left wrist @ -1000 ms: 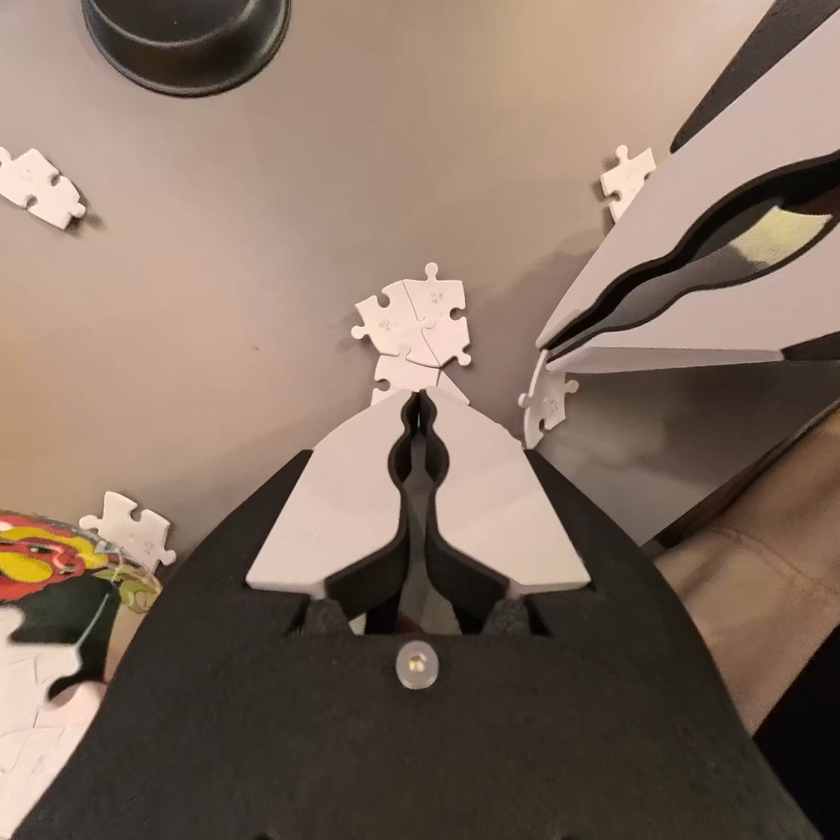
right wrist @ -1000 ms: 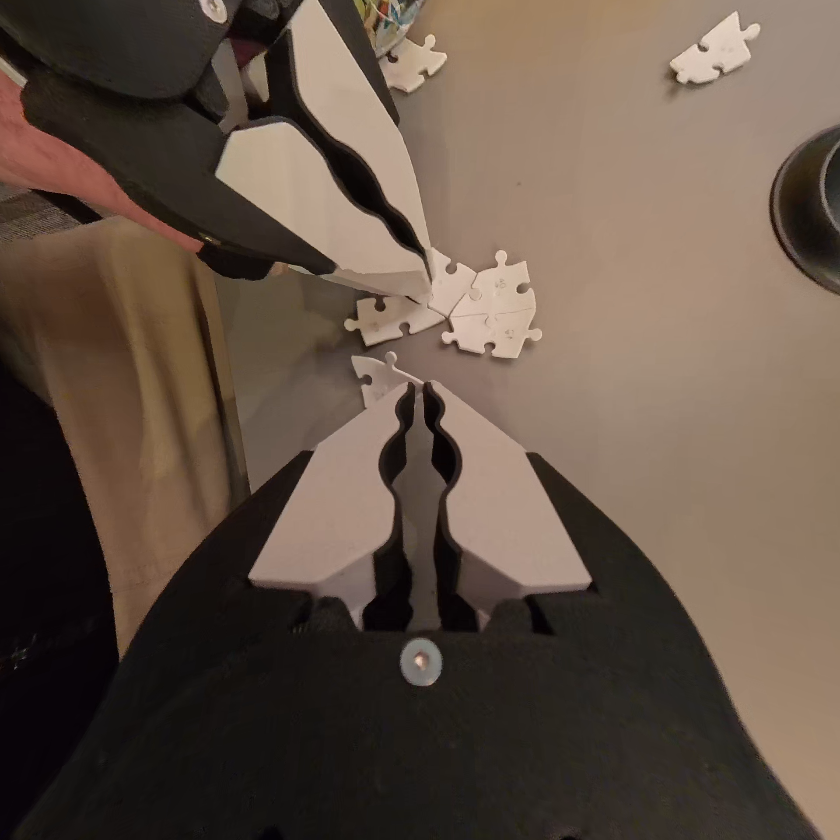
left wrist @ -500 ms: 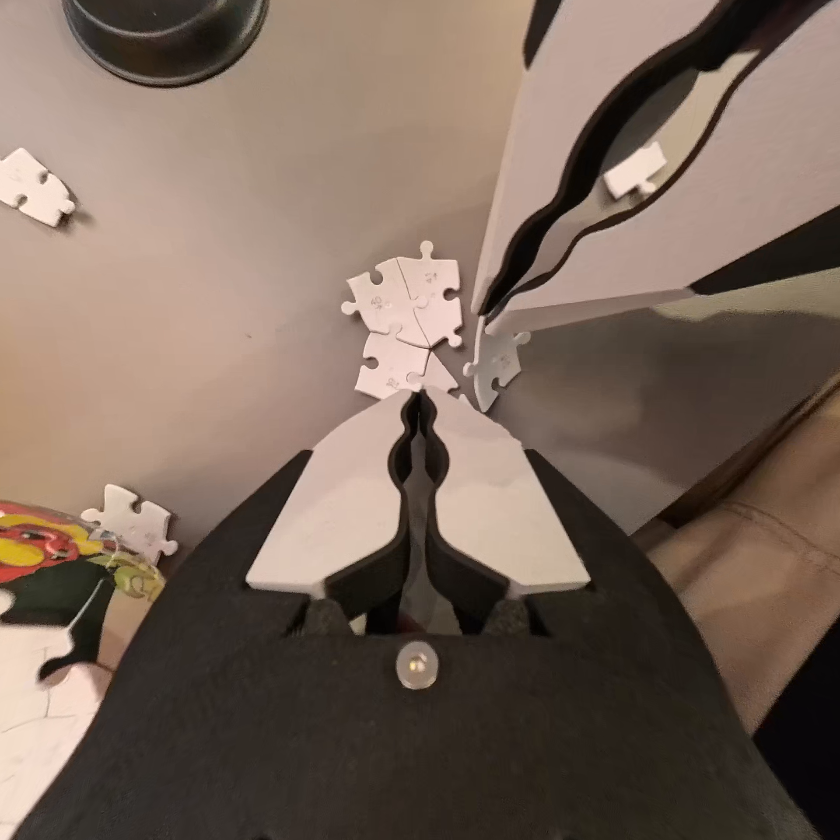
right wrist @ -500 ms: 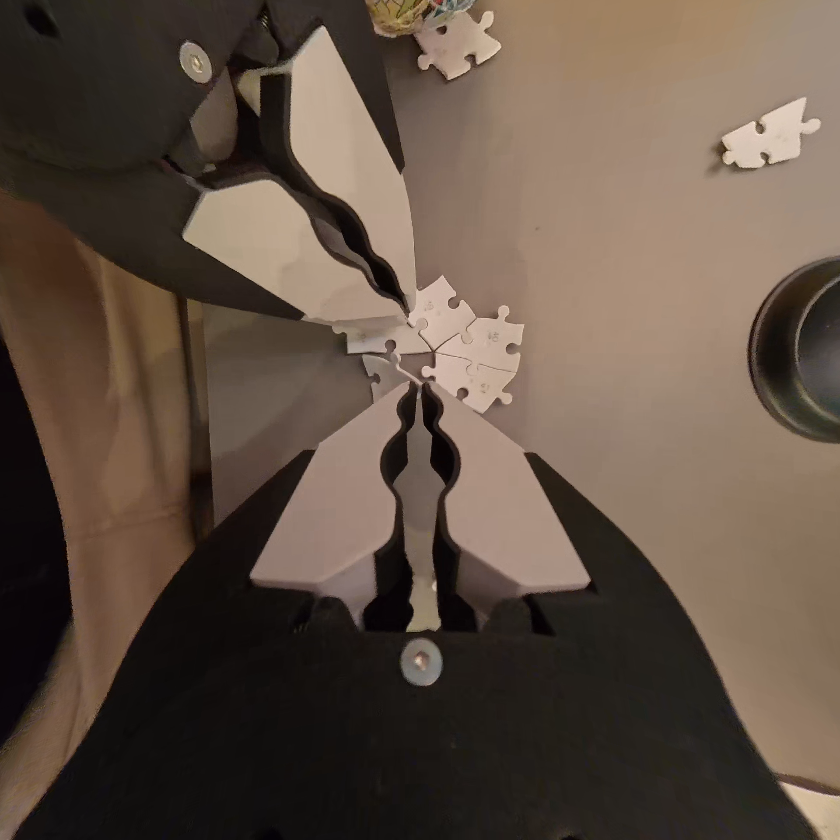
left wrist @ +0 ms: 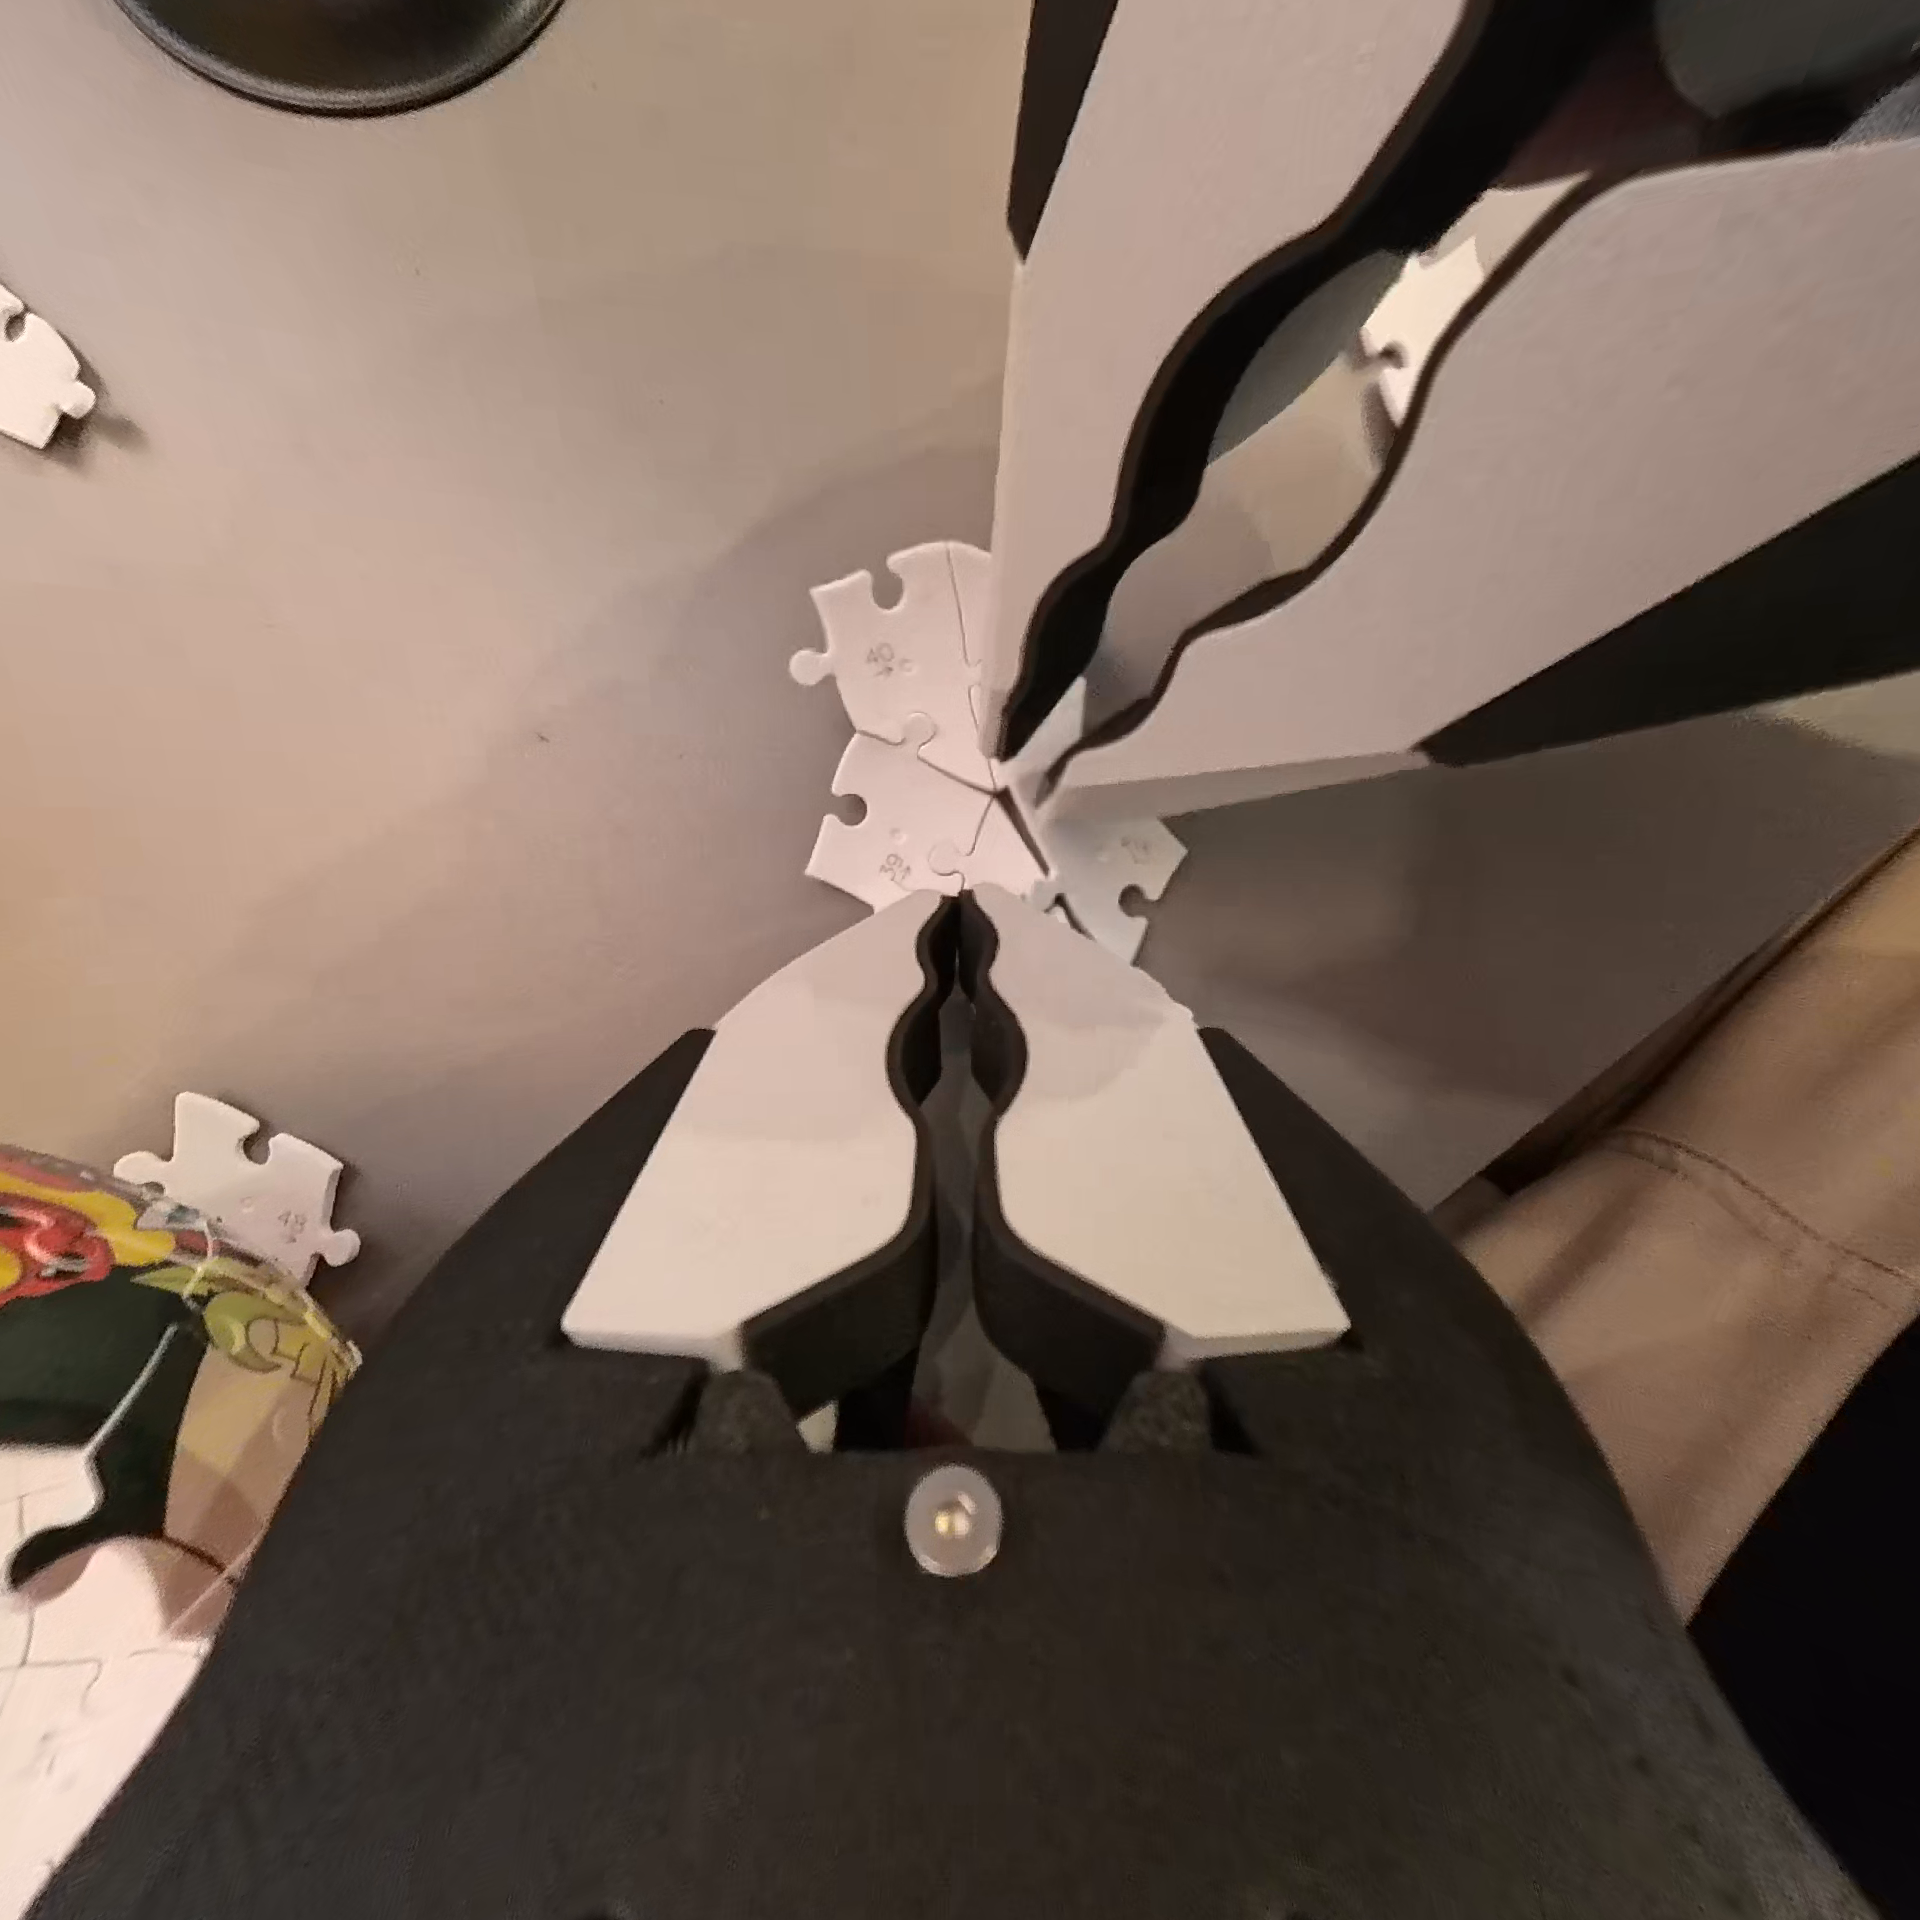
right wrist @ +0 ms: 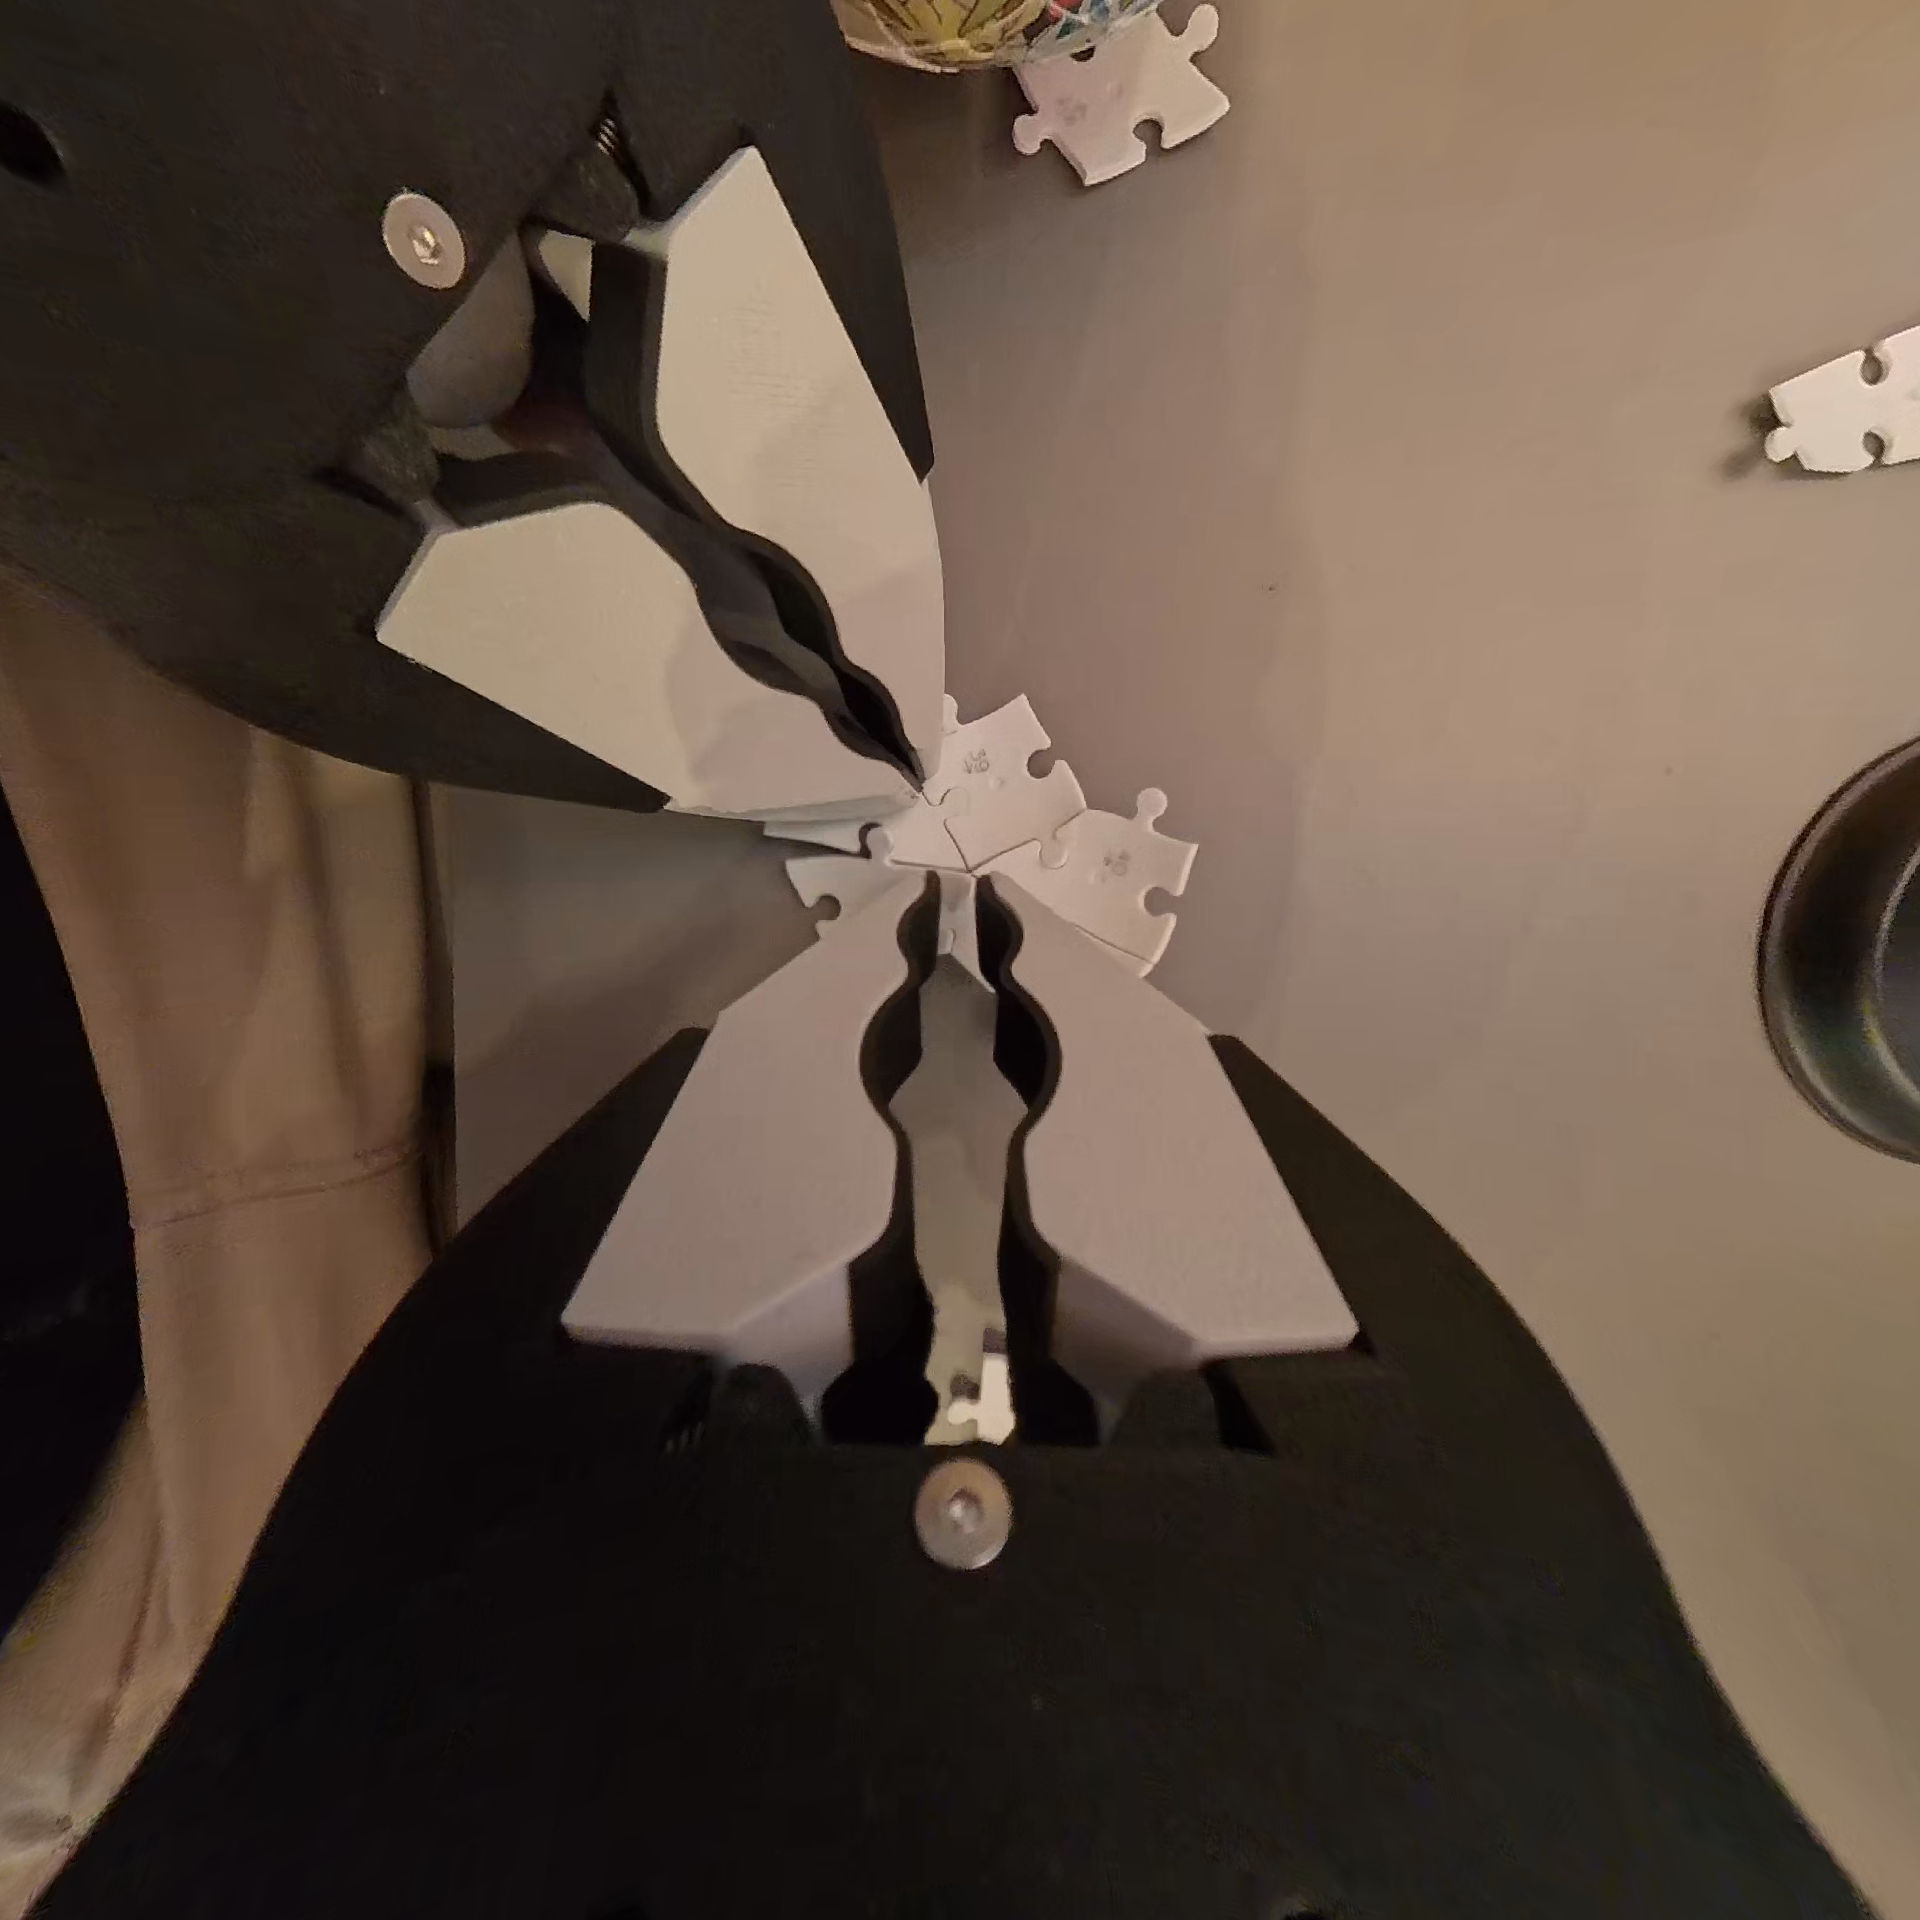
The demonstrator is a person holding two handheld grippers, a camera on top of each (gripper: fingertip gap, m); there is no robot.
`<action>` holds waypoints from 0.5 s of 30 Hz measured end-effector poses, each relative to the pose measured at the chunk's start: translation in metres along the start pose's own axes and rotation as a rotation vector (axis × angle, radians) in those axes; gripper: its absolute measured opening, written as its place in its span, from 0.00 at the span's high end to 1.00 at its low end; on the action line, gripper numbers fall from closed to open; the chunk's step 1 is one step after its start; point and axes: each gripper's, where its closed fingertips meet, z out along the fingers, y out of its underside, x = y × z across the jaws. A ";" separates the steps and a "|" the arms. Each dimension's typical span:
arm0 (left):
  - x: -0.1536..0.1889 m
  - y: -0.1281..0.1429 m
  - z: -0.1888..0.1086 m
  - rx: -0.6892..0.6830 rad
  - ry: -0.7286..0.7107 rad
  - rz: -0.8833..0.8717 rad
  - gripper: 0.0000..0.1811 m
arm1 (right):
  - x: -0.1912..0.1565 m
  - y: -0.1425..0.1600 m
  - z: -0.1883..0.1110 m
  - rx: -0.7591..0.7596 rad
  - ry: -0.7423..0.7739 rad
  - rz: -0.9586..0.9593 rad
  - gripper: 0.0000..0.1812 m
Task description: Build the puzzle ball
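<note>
Both grippers meet over the little cluster of joined white puzzle pieces (left wrist: 904,769) on the grey table (left wrist: 468,520). Left gripper (left wrist: 958,906) is pinched nearly closed at its edge; right gripper (right wrist: 956,883) has a narrow gap, can't tell if it's gripping a piece. Loose pieces (right wrist: 1117,104) lie around.

Dim warm light, soft shadows on the table (left wrist: 520,520), edges bent and slightly blurred.

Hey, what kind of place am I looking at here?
Probably a hobby or work table indoors: a plain grey tabletop with loose white puzzle pieces, a half-joined cluster of pieces, and a part-built colourful puzzle ball at its edge.
</note>
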 end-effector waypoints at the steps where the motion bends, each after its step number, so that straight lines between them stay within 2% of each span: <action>1: 0.000 0.000 0.000 0.001 0.000 -0.001 1.00 | 0.000 0.000 0.001 0.009 -0.001 0.012 0.98; 7: 0.000 0.000 -0.001 0.003 -0.004 -0.007 1.00 | 0.000 0.003 -0.010 0.083 0.031 0.098 0.94; 11: 0.000 -0.001 -0.001 0.009 -0.011 -0.006 1.00 | -0.013 -0.001 -0.014 0.152 0.022 0.147 0.97; 15: -0.001 -0.003 -0.003 0.027 -0.018 -0.018 1.00 | -0.018 0.000 -0.004 0.192 0.061 0.166 0.99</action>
